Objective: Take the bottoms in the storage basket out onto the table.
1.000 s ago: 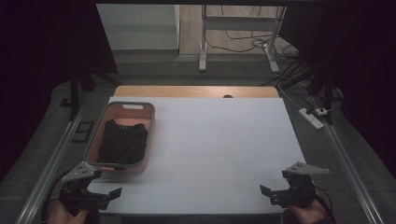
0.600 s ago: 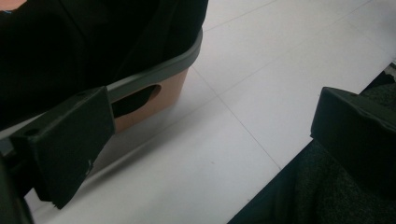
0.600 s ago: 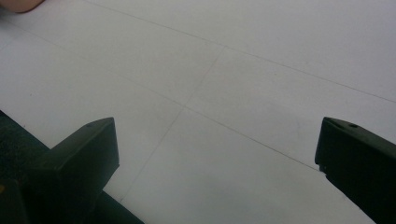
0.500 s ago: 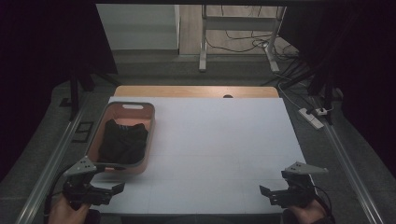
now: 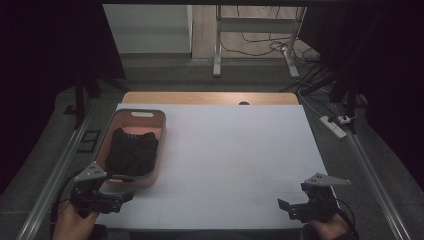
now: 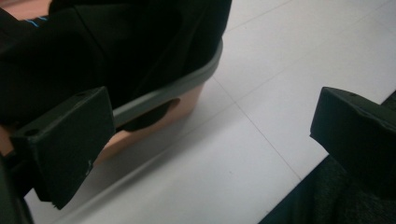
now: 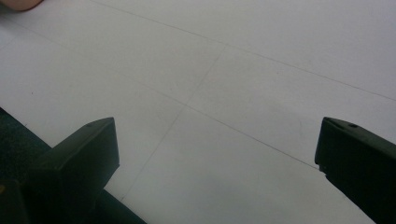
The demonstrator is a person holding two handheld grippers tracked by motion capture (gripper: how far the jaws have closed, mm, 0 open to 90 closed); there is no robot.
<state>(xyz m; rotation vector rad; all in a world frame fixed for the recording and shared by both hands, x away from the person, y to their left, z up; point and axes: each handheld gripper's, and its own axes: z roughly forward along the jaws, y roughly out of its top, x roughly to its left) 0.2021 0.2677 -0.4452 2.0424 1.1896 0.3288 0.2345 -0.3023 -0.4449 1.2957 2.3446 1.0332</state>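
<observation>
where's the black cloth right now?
High view: the black cloth lies in the basket on the table's left side, just ahead of the left gripper.

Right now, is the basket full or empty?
Not empty: the basket holds a bunched black garment, dark fabric reaching its grey rim in the left gripper view.

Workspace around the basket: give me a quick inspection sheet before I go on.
Surface: white table top, faint grid lines, wooden strip along the far edge.
Job's things: orange basket with grey rim at the table's left; black garment bundled inside it.
Clutter: nothing seen on the white top.
Grippers: left gripper open, jaws wide, at the basket's near end, touching nothing; right gripper open over bare table at the near right.
Cables: loose cables on the floor beyond the table; a power strip on the floor at the right.
Surroundings: dark curtains both sides, metal rails along the table, a frame leg behind.
</observation>
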